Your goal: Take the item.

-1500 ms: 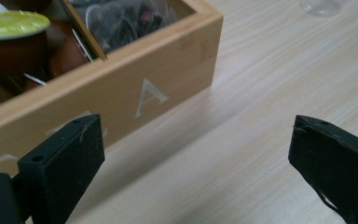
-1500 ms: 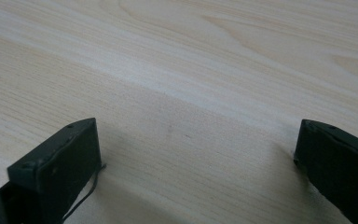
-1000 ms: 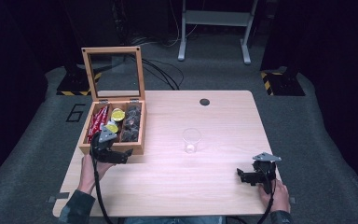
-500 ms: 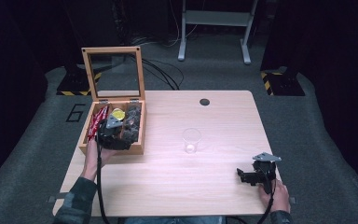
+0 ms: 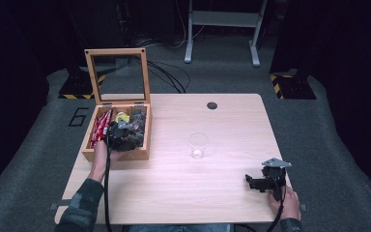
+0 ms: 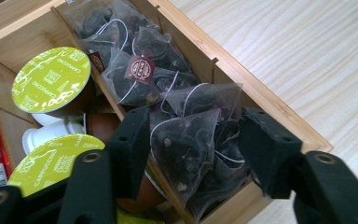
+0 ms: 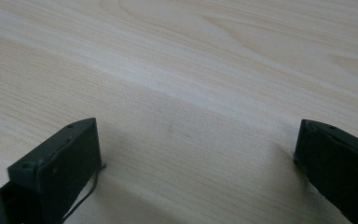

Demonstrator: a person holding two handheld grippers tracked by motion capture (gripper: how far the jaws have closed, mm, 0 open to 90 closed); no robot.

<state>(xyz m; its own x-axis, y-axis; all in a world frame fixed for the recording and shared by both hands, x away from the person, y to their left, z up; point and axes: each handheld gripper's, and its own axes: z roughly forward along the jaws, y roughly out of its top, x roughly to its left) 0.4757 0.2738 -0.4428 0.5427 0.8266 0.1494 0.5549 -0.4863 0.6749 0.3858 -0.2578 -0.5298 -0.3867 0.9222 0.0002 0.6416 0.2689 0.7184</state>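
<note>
A tea bag [image 6: 191, 140] in the box [image 5: 140, 153] is being straddled by the released left gripper [image 6: 193, 149], not yet grasped; the released right gripper [image 7: 196, 154] is being rested near the surface's [image 5: 183, 193] right edge.

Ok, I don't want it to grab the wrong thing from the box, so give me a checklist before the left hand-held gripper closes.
1. Left hand-held gripper open: ok, jaws spread.
2. Pyramid tea bag between the jaws: ok.
3. Only one bag in the gap: not ok, other tea bags crowd the compartment.
4. Jaws off the capsules: cannot tell, one jaw sits right by them.
5. Box lid upright, out of the way: ok.
6. Glass standing free on the table: ok.
7. Right hand-held gripper open, holding nothing: ok.
</note>
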